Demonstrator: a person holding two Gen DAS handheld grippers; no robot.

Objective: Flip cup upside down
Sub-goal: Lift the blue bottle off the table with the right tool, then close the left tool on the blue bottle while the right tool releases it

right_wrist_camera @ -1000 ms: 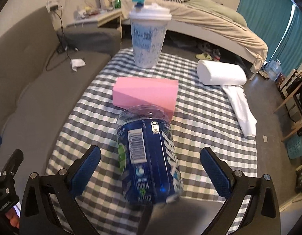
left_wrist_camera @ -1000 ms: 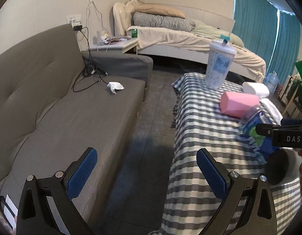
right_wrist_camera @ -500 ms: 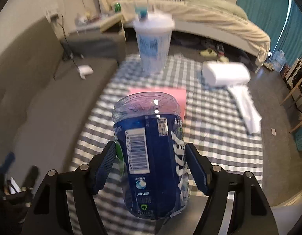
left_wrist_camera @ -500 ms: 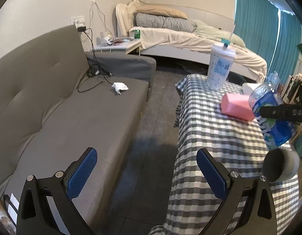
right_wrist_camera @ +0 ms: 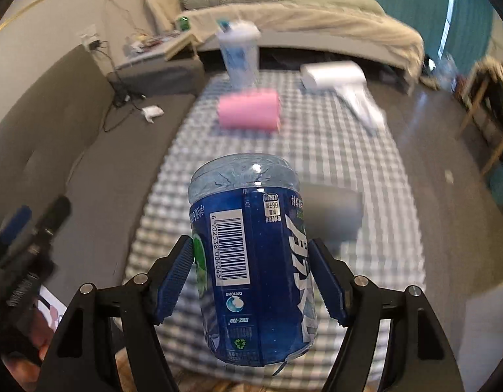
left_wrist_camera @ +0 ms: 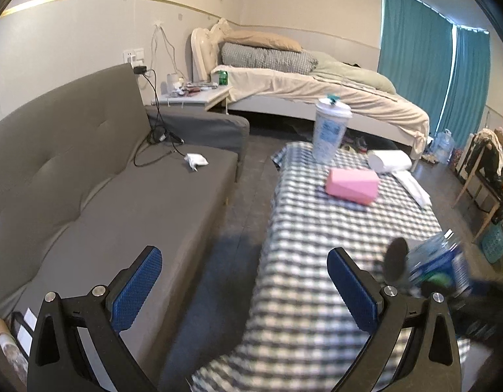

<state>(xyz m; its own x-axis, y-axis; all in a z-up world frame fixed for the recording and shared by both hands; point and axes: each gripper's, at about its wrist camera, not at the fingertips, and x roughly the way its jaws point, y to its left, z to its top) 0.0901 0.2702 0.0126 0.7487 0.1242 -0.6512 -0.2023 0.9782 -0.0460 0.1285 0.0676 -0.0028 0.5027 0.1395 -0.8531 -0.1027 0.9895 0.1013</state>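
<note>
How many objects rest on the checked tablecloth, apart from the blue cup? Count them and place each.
3. A lidded clear plastic tumbler at the far end, a pink rectangular block mid-table, a white towel roll far right. The right gripper holds the blue-labelled cup aloft.

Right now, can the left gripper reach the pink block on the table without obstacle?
Probably yes. The left gripper is open and empty, and the checked table between it and the pink block looks bare. The blue cup, held in the right gripper, stays off to the side.

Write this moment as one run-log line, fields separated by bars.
right gripper: shut on blue cup | cup: lifted off checkered table | left gripper: open, empty | flip: not finished
</note>
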